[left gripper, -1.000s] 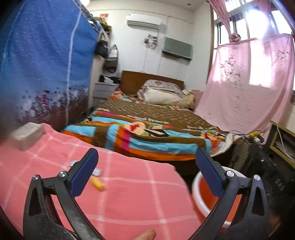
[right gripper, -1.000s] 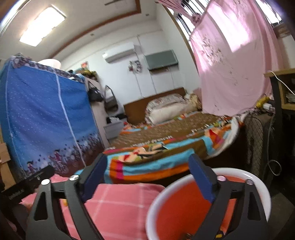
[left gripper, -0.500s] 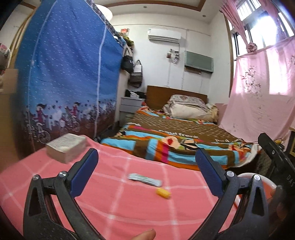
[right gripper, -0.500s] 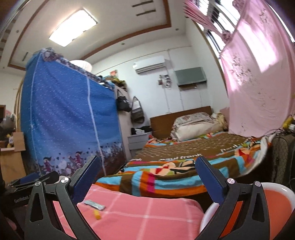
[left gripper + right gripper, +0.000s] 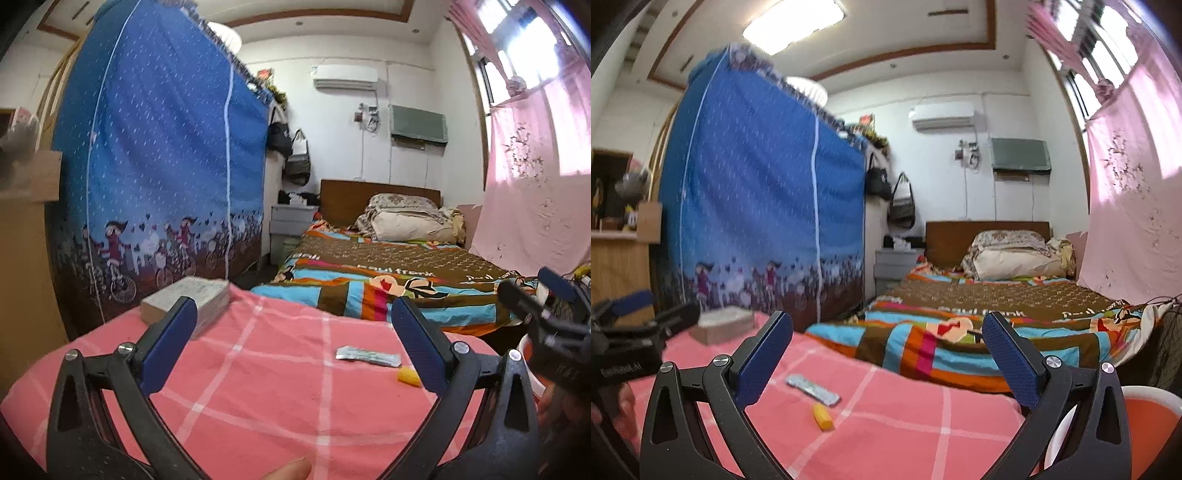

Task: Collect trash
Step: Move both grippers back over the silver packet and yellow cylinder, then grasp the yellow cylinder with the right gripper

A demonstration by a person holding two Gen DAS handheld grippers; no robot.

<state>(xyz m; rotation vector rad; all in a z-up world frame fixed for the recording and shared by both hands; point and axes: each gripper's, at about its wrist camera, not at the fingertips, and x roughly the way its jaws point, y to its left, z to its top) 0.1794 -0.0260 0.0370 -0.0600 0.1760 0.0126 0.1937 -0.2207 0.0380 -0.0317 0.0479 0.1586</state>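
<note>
Hovering above the pink checked counter (image 5: 258, 387), both claws are held apart and empty, so nothing is clamped yet.

Left claw (image 5: 293, 347): jaws spread wide, aimed across the cloth; a fingertip of the holder is seen at 6 o'clock. Right claw (image 5: 886, 354): same spread, pads bare.

Trash to be collected, both pieces lying loose on the cloth:
- silver foil wrapper (image 5: 367, 356), flat, at about 2 o'clock from the left claw's centre line
- small yellow scrap (image 5: 408, 377), just beside the wrapper, nearer the camera, partly hidden by the left claw's right pad

In the right wrist view the same pair is seen lower left: wrapper (image 5: 812, 388), yellow scrap (image 5: 823, 416) whole and unobstructed, between the pads but toward 7 o'clock. The wide jaw opening is judged to be a pre-grasp setting; the flat wrapper will likely need a low, pinching approach.

The orange basin with white rim (image 5: 1145, 413) is parked off the counter's edge at 4 o'clock, presumably as the drop target, kept close so carry distance is short.

View differences:
- Left view: the thick book (image 5: 186, 301) is shown clearly at 10 o'clock; the right claw appears at 3 o'clock; the basin is almost entirely hidden.
- Right view: the basin interior is shown; the left claw is seen at 9 o'clock.
</note>
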